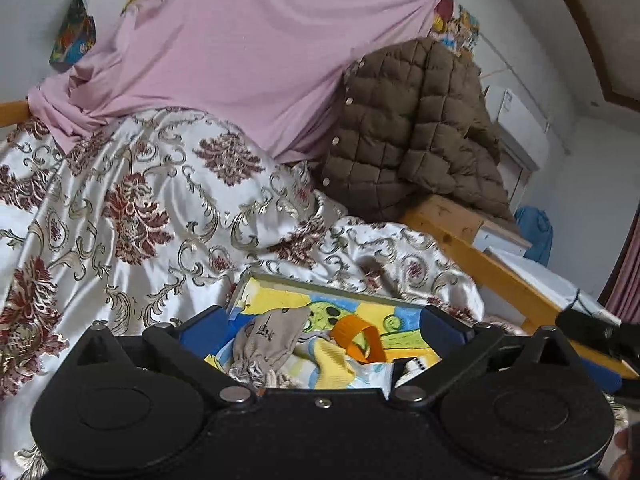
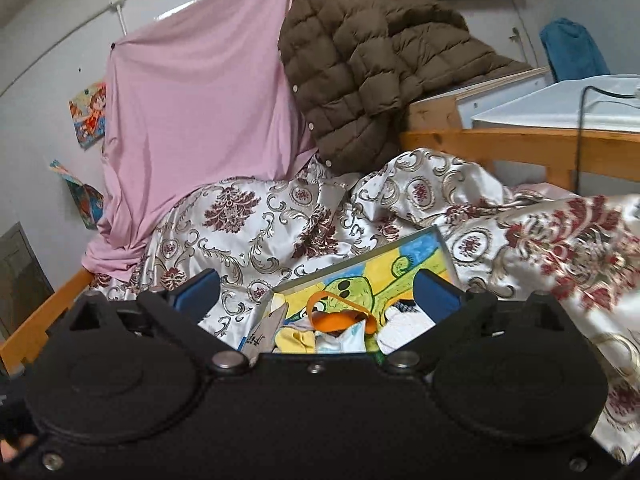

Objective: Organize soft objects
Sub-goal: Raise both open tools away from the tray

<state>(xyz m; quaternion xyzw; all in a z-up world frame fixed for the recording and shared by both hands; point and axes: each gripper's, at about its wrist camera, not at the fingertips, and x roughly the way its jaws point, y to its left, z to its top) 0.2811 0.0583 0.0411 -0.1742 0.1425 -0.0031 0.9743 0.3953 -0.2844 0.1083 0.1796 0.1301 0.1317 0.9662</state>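
Observation:
A flat tray with a yellow, green and blue cartoon picture (image 1: pixel 280 294) lies on the bed. On it lie a grey sock (image 1: pixel 264 340), a yellow sock (image 1: pixel 334 364), an orange loop (image 1: pixel 356 338) and white pieces. My left gripper (image 1: pixel 322 328) is open above the pile, with nothing between its blue pads (image 1: pixel 204 326). In the right wrist view the same tray (image 2: pixel 424 256) holds the orange loop (image 2: pixel 340 318), a yellow sock (image 2: pixel 294 338) and a white sock (image 2: pixel 402 326). My right gripper (image 2: pixel 316 290) is open over them and empty.
A white satin quilt with red floral pattern (image 1: pixel 140 208) covers the bed. A pink sheet (image 1: pixel 224 56) hangs behind it. A brown puffer jacket (image 1: pixel 412 128) rests on the wooden bed frame (image 1: pixel 480 256). A white appliance (image 2: pixel 560 104) stands beyond the frame.

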